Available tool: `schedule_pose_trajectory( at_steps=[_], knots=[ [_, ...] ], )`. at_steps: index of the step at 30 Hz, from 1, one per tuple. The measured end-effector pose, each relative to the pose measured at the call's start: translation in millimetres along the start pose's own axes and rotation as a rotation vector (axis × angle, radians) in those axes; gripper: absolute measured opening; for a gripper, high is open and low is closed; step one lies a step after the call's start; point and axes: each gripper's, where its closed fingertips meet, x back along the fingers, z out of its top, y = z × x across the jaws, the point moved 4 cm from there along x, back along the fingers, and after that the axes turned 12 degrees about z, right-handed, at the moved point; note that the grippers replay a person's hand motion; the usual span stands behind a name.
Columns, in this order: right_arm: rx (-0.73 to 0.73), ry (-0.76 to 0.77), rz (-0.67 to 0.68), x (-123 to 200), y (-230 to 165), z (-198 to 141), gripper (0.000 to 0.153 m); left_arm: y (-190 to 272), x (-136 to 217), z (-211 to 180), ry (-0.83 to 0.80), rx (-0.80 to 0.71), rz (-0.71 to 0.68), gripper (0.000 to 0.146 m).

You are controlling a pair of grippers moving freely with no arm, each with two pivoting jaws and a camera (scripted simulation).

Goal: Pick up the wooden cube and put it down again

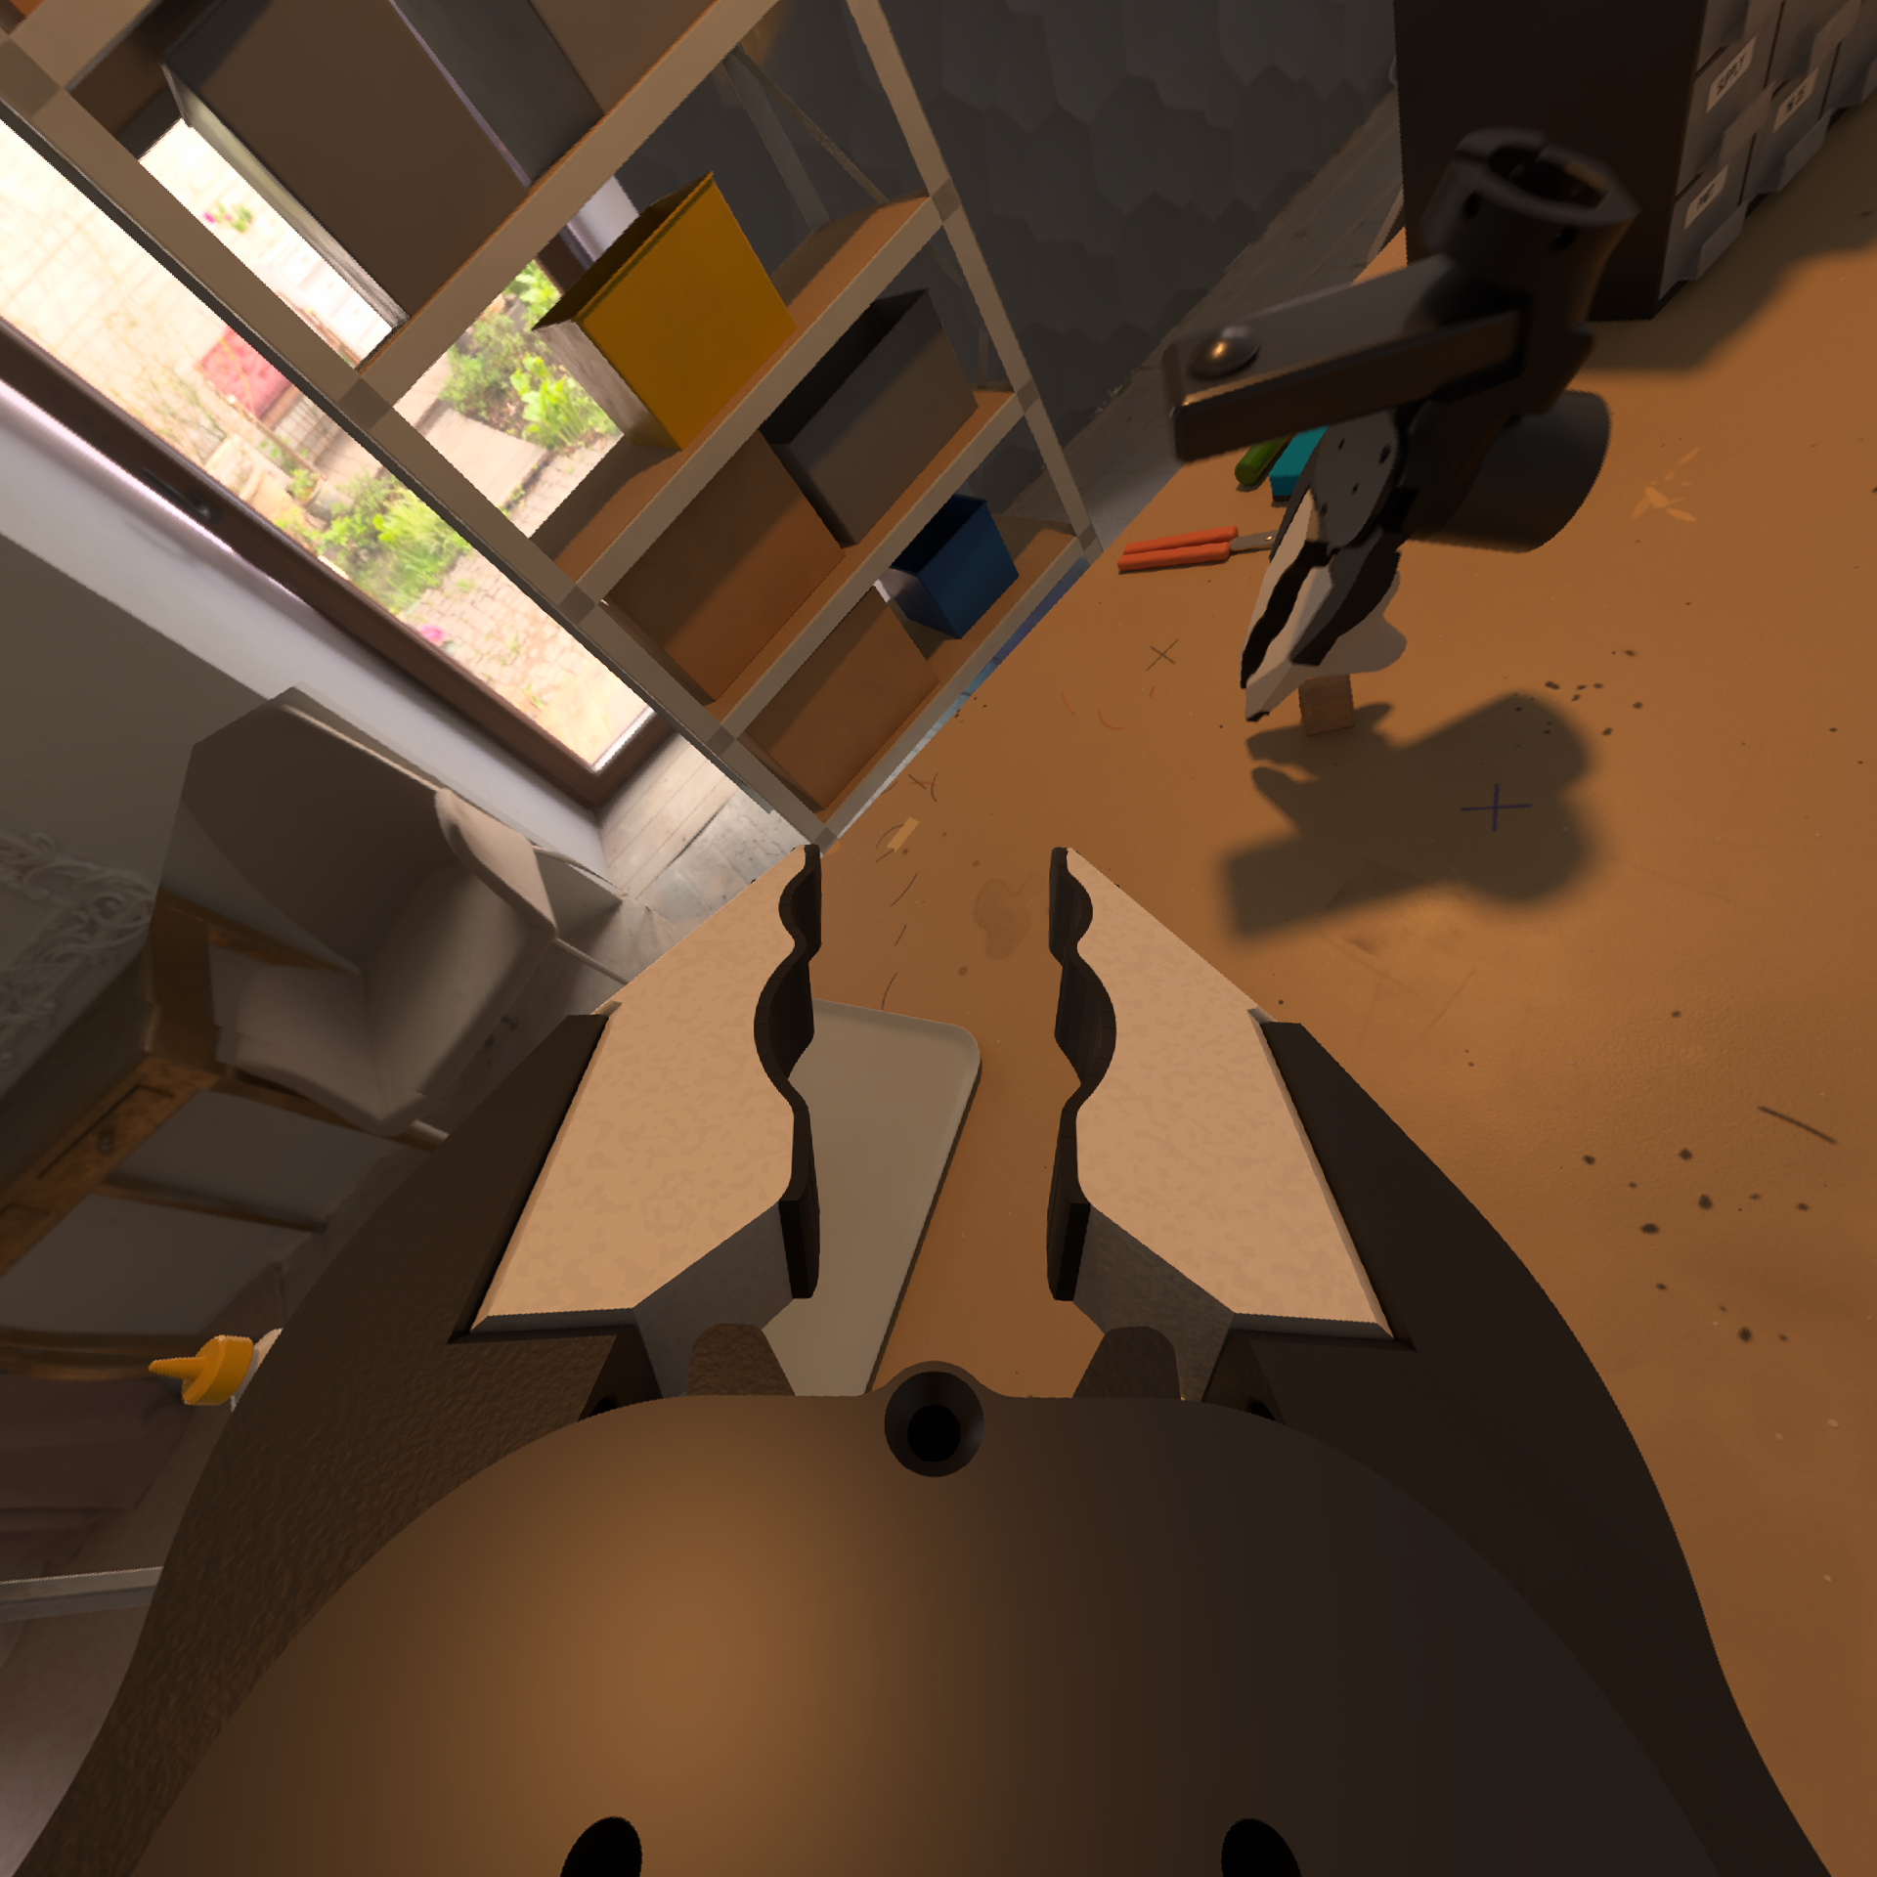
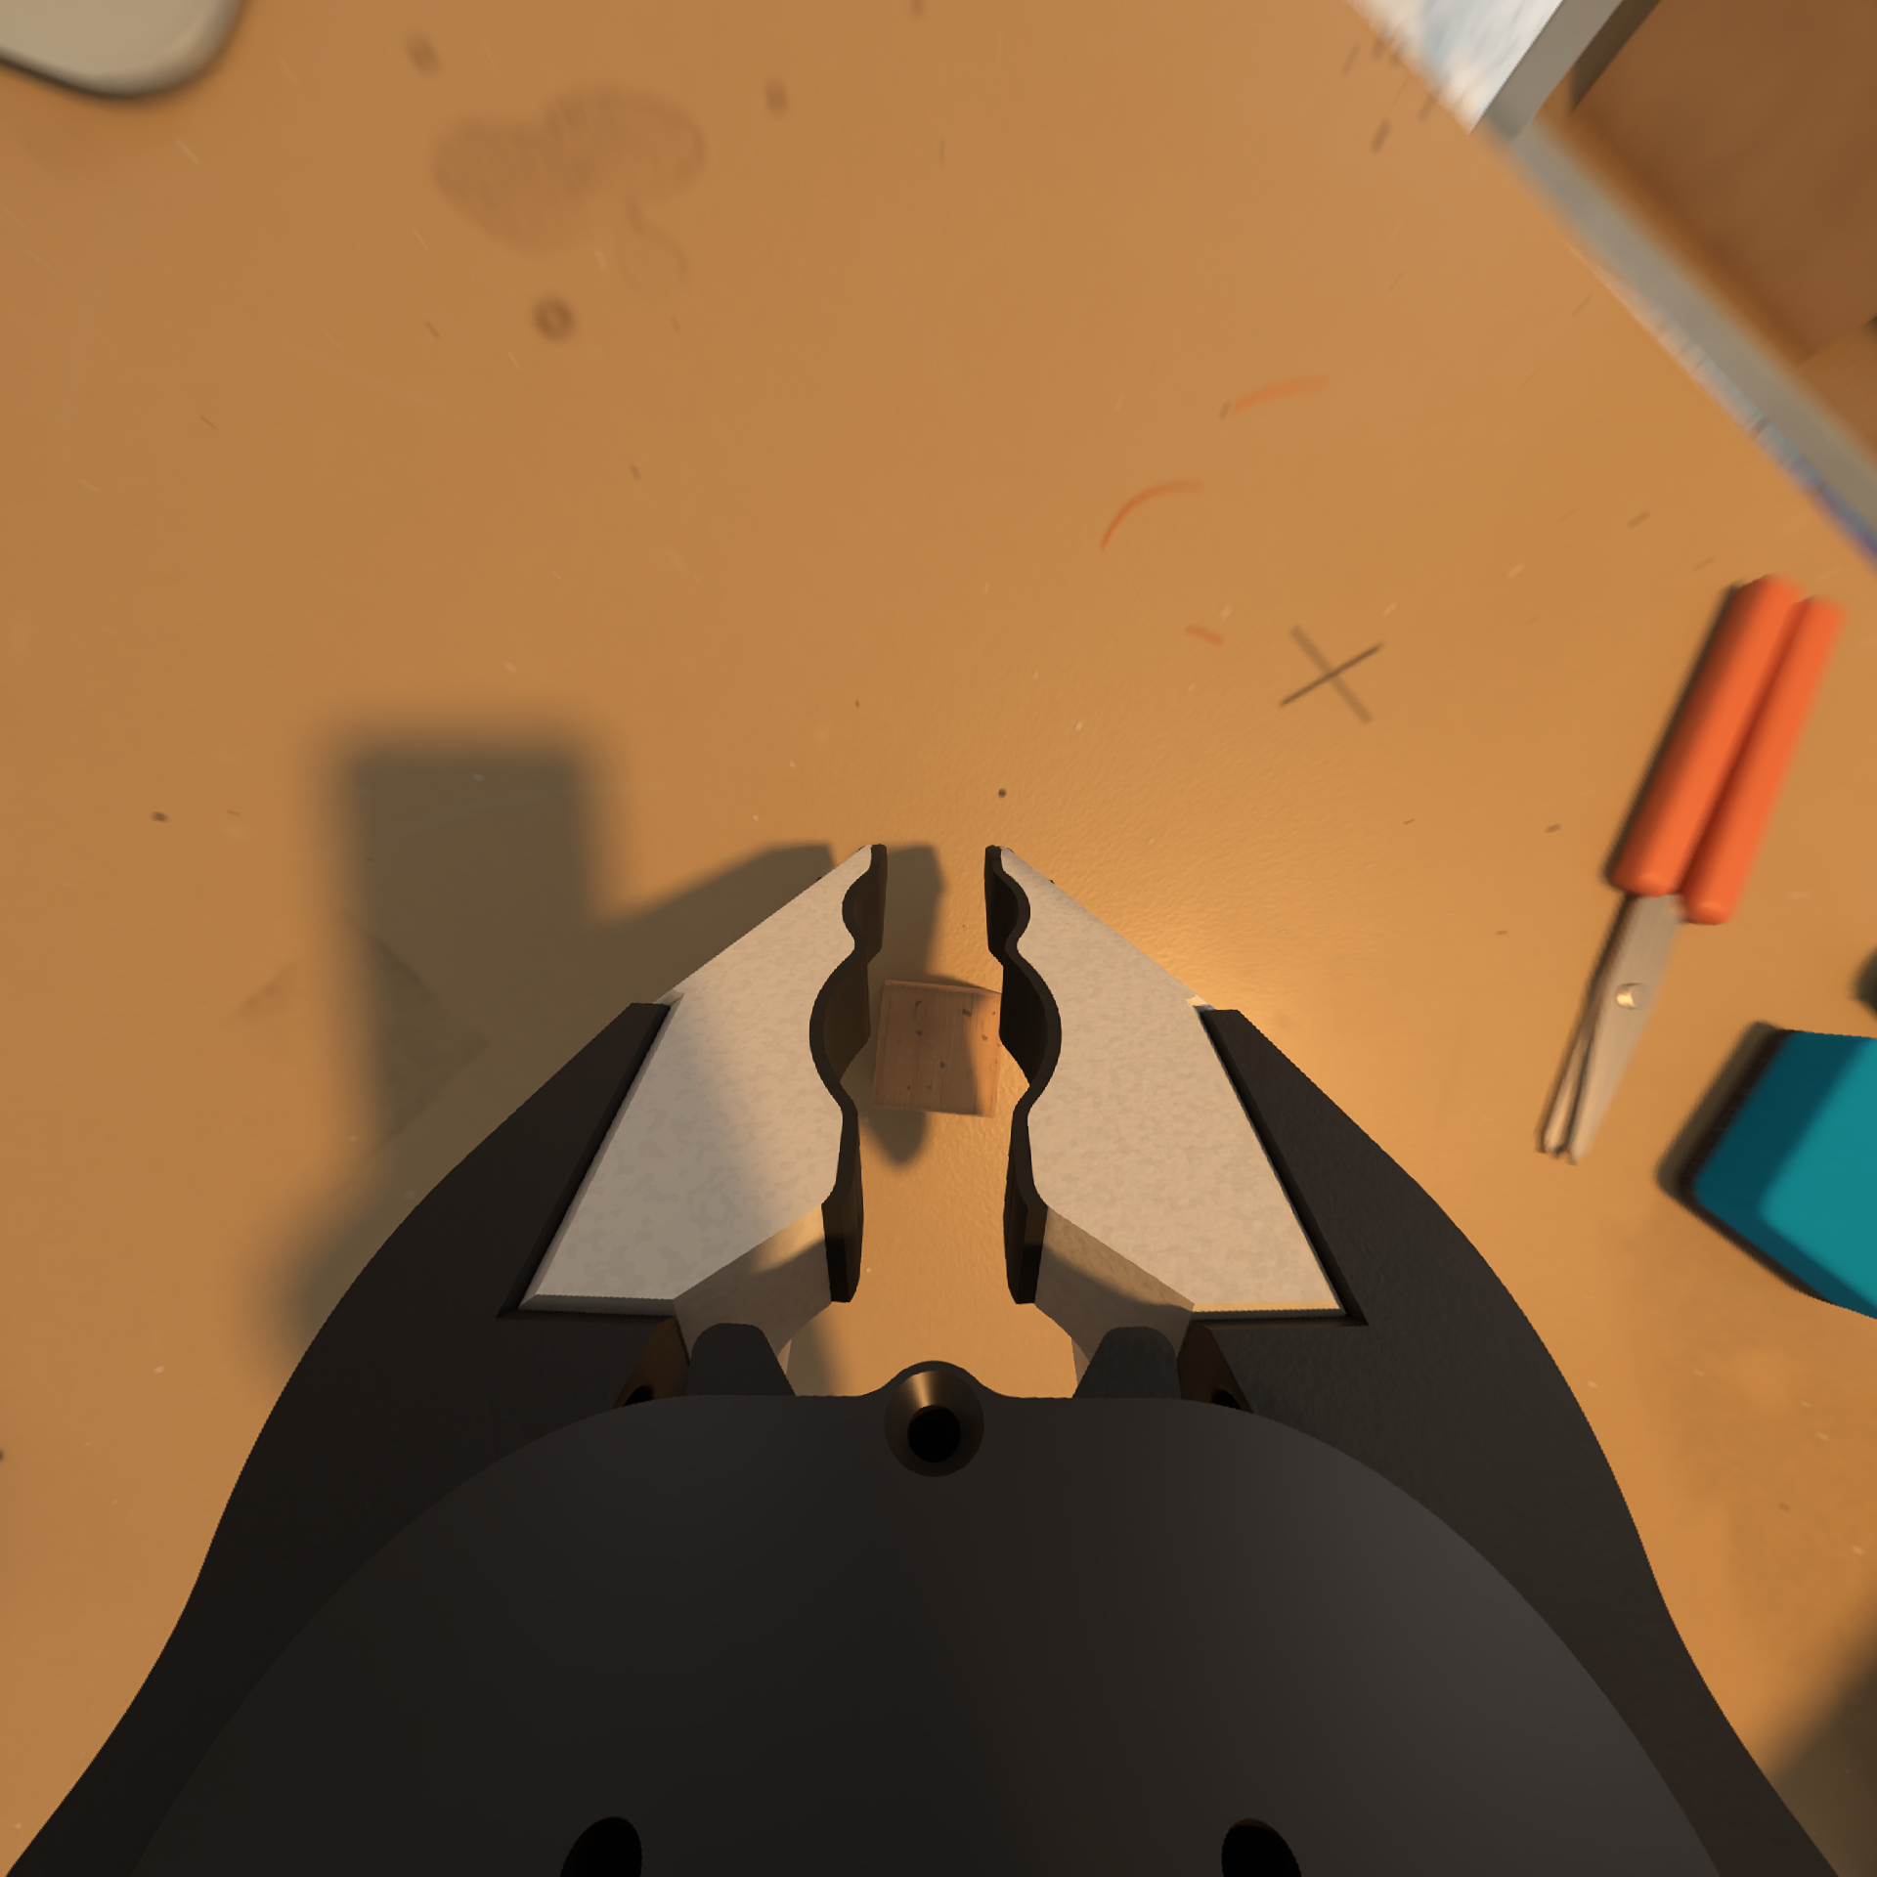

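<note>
- The cube sits on the orange-brown table, seen between the two fingers of the right gripper
- The right gripper's jaws stand narrowly apart, a finger on either side of the cube; whether they touch it I cannot tell
- From the left wrist view the right gripper points down with its tips at the cube, which rests on the table above its own shadow
- The left gripper hangs well apart from the cube, jaws wide and holding nothing
- A pale tray lies on the table below the left gripper; its corner shows at the top left of the right wrist view
- Orange-handled scissors lie shut to the right of the cube, with a teal block just beside them
- A shelf with boxes stands at the table's edge, by a window
</note>
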Motion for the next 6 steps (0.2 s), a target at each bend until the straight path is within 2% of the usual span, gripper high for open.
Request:
schedule_pose_trajectory(
  at_steps=[1,2,6],
  knots=[
    [-0.016,-0.043,0.010,-9.1,2.7,-4.3,0.019,-0.1,0.1,-0.2,-0.001,-0.001,0.000,0.045],
    [-0.027,-0.024,0.017,-13.2,4.4,-5.2,0.019,-0.5,0.3,-0.5,-0.001,-0.001,0.000,0.045],
    [-0.020,0.021,0.034,-8.1,1.2,-4.8,0.019,-3.4,-0.4,-2.8,-0.006,0.008,0.007,0.045]
  ],
)
